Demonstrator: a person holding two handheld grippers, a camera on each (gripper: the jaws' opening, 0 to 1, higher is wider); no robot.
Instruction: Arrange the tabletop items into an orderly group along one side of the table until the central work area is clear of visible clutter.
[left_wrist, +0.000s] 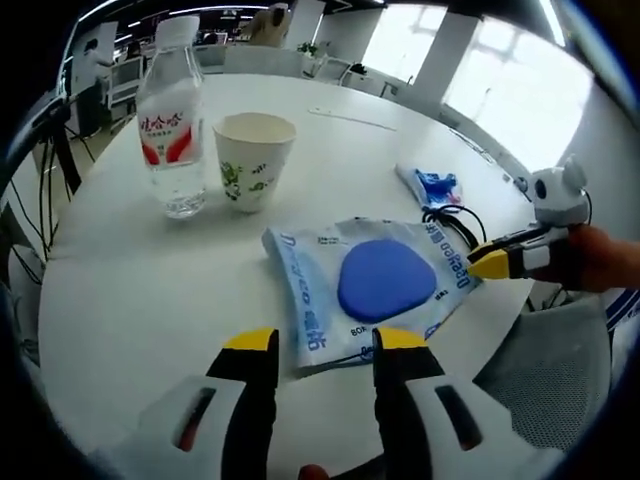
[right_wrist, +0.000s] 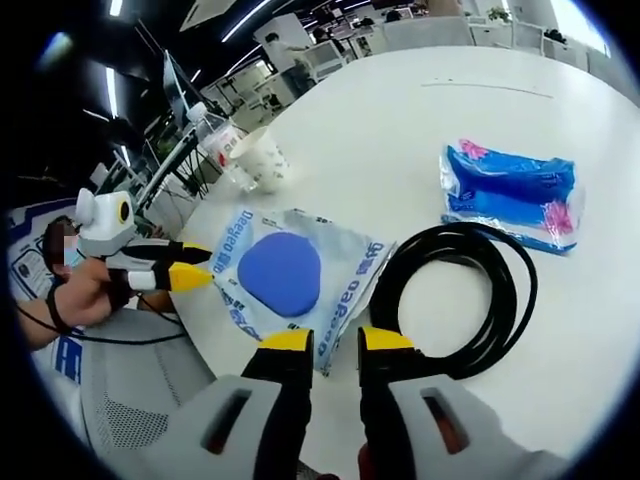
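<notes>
A clear wipe packet with a round blue patch (left_wrist: 385, 280) lies flat on the white round table (left_wrist: 140, 290). My left gripper (left_wrist: 325, 345) is open at the packet's near edge, its jaws well apart. My right gripper (right_wrist: 337, 342) is open too, jaws at a narrower gap over the packet's (right_wrist: 285, 275) corner; it also comes into the left gripper view from the right (left_wrist: 490, 262). A coiled black cable (right_wrist: 460, 295) rests just right of the packet. Beyond it lies a small blue packet (right_wrist: 510, 190). A water bottle (left_wrist: 172, 130) and a paper cup (left_wrist: 255, 160) stand upright together.
A person's hand (left_wrist: 605, 258) holds the right gripper off the table's edge. The left gripper (right_wrist: 185, 272) shows at the left of the right gripper view, past the table's edge. A thin white strip (left_wrist: 350, 118) lies far across the table. Grey mesh chairs (left_wrist: 545, 370) stand beside the table.
</notes>
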